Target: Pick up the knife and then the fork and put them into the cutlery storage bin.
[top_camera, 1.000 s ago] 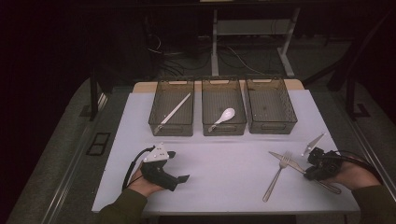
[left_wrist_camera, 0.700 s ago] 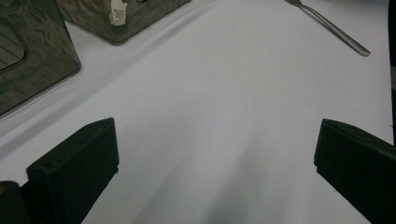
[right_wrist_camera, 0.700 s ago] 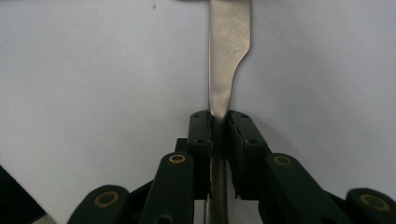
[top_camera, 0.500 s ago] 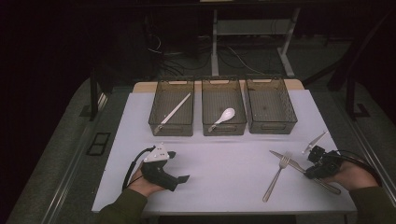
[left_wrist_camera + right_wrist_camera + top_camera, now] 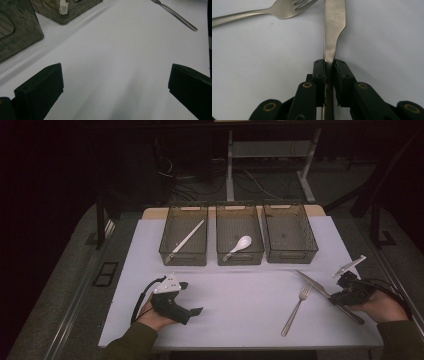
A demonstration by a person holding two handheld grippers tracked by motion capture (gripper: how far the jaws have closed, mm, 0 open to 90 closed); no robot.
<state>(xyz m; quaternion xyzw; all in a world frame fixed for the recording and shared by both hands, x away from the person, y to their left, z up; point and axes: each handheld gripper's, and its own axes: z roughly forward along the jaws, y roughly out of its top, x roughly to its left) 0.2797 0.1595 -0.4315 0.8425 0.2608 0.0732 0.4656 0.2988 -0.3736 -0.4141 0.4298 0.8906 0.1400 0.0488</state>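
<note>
Down at the table's right, the right hand-held gripper pinches a knife, its handle hidden between the jaws.

The left hand comes in from the bottom edge in a dark green sleeve, cupping the left hand-held gripper low over the desk, its grey plate on top, its cable looping back behind the wrist, and its jaws standing wide apart with nothing between them. Over on the right, the right hand holds the right hand-held gripper low and pointing inward, its jaws just closing and now pinched tight on the knife at the neck of the blade.
</note>
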